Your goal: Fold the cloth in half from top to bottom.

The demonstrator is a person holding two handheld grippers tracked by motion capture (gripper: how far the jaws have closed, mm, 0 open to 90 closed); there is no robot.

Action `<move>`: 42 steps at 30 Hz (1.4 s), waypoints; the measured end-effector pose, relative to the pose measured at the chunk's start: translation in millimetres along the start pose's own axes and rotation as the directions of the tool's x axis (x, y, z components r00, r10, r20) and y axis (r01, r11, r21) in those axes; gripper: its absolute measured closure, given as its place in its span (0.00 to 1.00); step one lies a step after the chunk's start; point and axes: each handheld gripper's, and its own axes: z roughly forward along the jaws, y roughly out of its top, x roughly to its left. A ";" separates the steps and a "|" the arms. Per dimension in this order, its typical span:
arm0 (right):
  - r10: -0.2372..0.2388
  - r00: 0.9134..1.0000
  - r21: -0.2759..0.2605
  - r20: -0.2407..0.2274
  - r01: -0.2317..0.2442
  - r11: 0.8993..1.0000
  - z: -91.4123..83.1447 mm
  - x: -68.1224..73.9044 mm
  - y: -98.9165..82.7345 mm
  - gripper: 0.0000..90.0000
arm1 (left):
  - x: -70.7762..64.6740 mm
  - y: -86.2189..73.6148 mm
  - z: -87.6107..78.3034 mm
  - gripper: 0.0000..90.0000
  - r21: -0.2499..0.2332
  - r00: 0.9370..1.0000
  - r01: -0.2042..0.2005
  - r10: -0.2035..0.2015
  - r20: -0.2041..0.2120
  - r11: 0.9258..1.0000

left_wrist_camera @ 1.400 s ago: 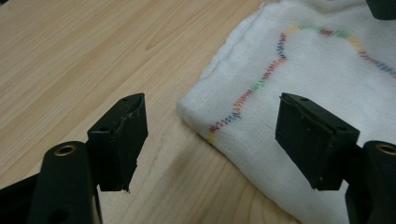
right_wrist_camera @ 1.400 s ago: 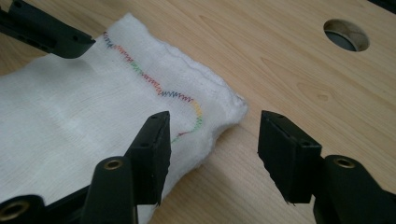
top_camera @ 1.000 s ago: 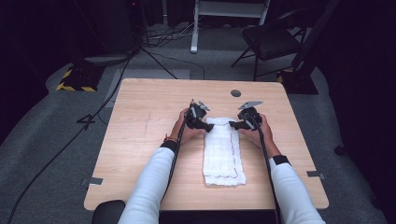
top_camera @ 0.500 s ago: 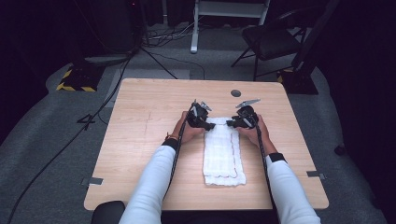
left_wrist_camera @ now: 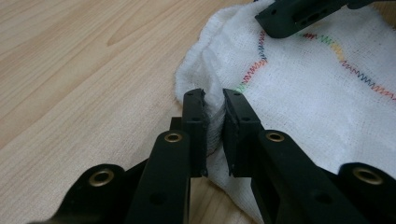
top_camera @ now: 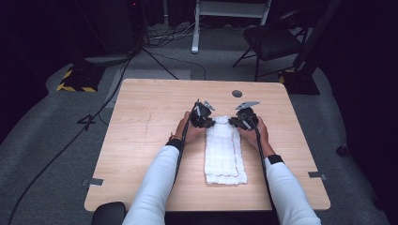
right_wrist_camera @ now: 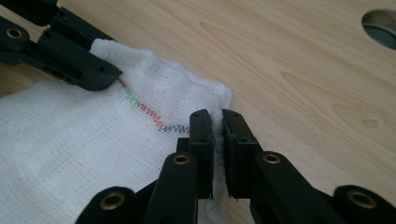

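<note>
A folded white cloth (top_camera: 224, 151) lies lengthwise on the wooden surface (top_camera: 141, 122). The left gripper (left_wrist_camera: 214, 112) has just been closing and now pinches the cloth's far left corner. The right gripper (right_wrist_camera: 218, 126) has likewise just closed onto the far right corner, fabric squeezed between its jaws.

Only thing I can actually read here is a dark "4" marked on the grey carpeted floor (top_camera: 87, 123), just off the left edge of the light wooden table (top_camera: 150, 108). The black-and-yellow hazard-striped block (top_camera: 75, 87) further back carries stripes, no lettering I can make out.
</note>
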 end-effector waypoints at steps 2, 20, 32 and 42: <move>-0.008 1.000 -0.014 0.009 0.008 1.000 -1.2 0.0 2.0 0.93 | 1.1 0.4 -0.8 0.92 0.001 1.000 -0.002 0.002 -0.016 1.000; -0.075 0.992 -0.105 0.104 0.086 0.991 -26.1 7.2 35.0 0.94 | 6.9 30.0 -30.4 0.93 -0.070 0.992 -0.054 0.046 -0.117 0.996; -0.069 0.989 -0.170 0.132 0.091 0.981 -41.6 7.0 51.8 0.94 | 4.2 45.9 -47.5 0.92 -0.094 0.981 -0.110 0.093 -0.173 0.989; -0.072 0.995 -0.174 0.073 0.084 0.981 -48.5 9.9 34.4 0.94 | -7.8 26.3 -50.9 0.91 -0.090 0.979 -0.184 0.175 -0.106 0.979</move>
